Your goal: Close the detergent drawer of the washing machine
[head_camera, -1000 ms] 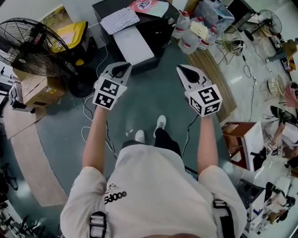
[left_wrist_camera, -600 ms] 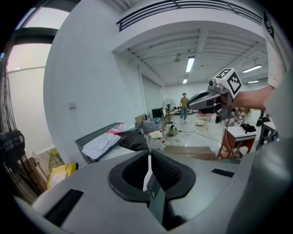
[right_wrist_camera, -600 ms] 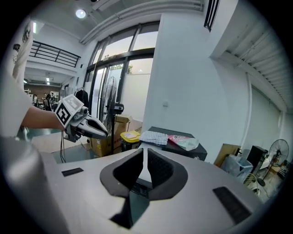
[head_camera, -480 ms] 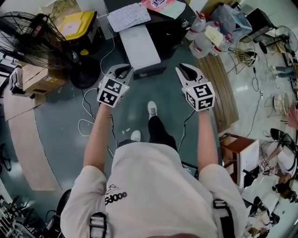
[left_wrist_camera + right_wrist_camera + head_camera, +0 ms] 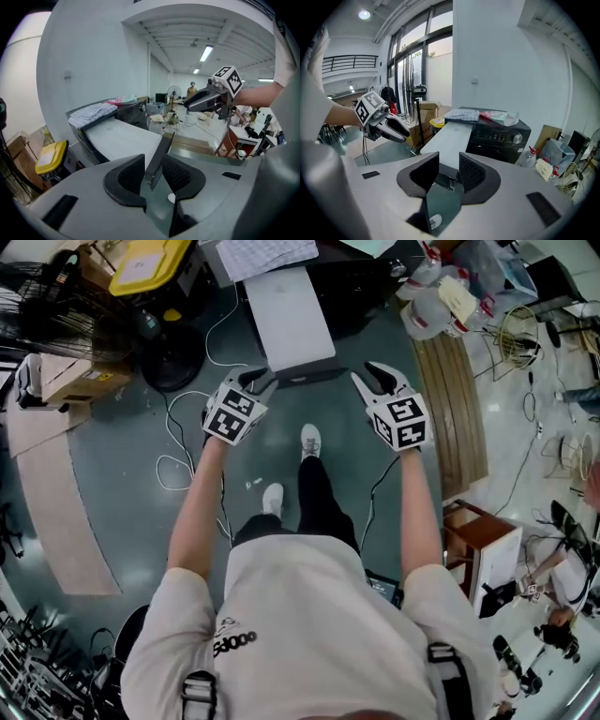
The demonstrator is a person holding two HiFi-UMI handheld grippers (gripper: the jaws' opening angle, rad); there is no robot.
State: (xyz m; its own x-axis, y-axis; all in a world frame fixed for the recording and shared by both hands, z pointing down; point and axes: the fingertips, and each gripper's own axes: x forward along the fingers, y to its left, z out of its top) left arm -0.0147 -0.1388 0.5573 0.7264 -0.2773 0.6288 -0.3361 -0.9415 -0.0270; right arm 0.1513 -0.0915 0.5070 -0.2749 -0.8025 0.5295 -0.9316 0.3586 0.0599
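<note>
Head view: my left gripper (image 5: 259, 382) and right gripper (image 5: 373, 381) have just been opening and stand spread and empty. What I take for the white drawer (image 5: 289, 320) juts out at twelve o'clock. I judge this the approach; next comes a square push inward.

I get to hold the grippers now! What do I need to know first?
Grippers: the left gripper has its fingers apart. They have just been opening and grip nothing. The right gripper is the same.
Things: the black washing machine is ahead. Its white detergent drawer sticks far out towards you, with its dark front end just beyond both grippers.
Done: nothing yet. The drawer is open and I see no contact.
Left: push the drawer front in until it shuts.
</note>
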